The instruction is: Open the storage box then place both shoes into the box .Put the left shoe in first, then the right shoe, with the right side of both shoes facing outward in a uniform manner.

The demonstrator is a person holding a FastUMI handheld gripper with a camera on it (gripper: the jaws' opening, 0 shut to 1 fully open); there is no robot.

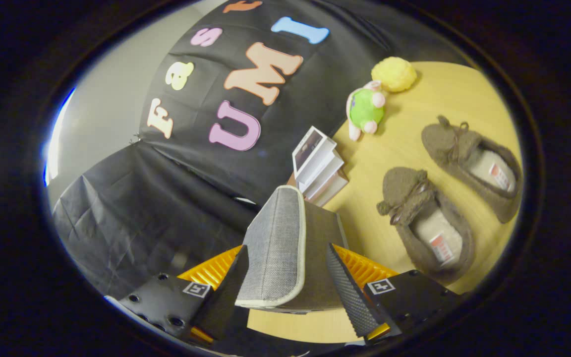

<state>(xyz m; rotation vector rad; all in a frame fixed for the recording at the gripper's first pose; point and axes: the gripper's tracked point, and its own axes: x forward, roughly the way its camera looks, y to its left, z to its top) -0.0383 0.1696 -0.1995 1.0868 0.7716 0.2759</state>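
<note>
Lid (276,245) of grey storage box pinched by hand-held gripper (285,277), shoes' (431,223) insole labels unreadable

A light wooden table (404,144) is being used as the supporting surface. Two brown fleece shoes are being carried on it, side by side with the toes pointing toward the booth wall: the nearer shoe (427,223) is lying just beyond the gripper fingers, and the farther shoe (474,166) is lying beside it, a little apart. A green plush toy (365,110) and a yellow fluffy ball (393,74) are being supported at the far end, touching each other. A stack of white books (317,166) is resting near the wall, behind the grey fabric storage box (285,248).
</note>
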